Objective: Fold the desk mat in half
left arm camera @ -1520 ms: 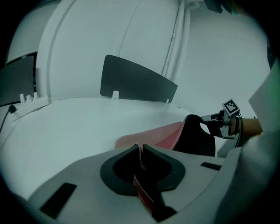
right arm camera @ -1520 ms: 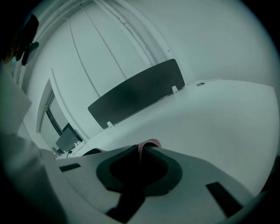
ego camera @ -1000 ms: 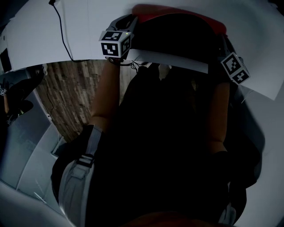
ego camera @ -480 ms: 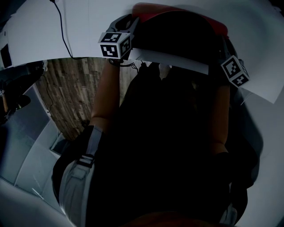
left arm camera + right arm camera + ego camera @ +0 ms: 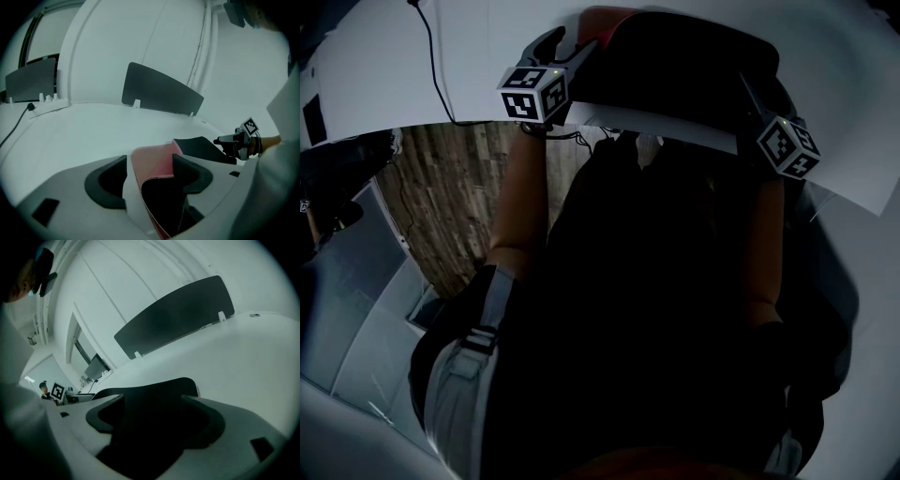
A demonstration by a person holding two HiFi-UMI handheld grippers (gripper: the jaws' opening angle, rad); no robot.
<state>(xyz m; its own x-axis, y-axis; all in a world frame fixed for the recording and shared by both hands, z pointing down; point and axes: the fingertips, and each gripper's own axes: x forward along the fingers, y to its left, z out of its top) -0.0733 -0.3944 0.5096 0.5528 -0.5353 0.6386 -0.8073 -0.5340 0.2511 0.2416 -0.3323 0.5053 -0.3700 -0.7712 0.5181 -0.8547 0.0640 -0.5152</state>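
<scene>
Both claws, nearly closed a moment ago, are springing open: my left claw (image 5: 149, 164) and right claw (image 5: 152, 401) let go of the desk mat (image 5: 675, 70). It lies along the tabletop's (image 5: 384, 75) near edge, its corners loose between the jaws. I judge the fold finished.

no readable text, no legible labels

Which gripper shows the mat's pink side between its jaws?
The left gripper: its opening jaws frame a desk mat corner curled pink side up, while the right gripper has only black mat between its opening jaws.
</scene>
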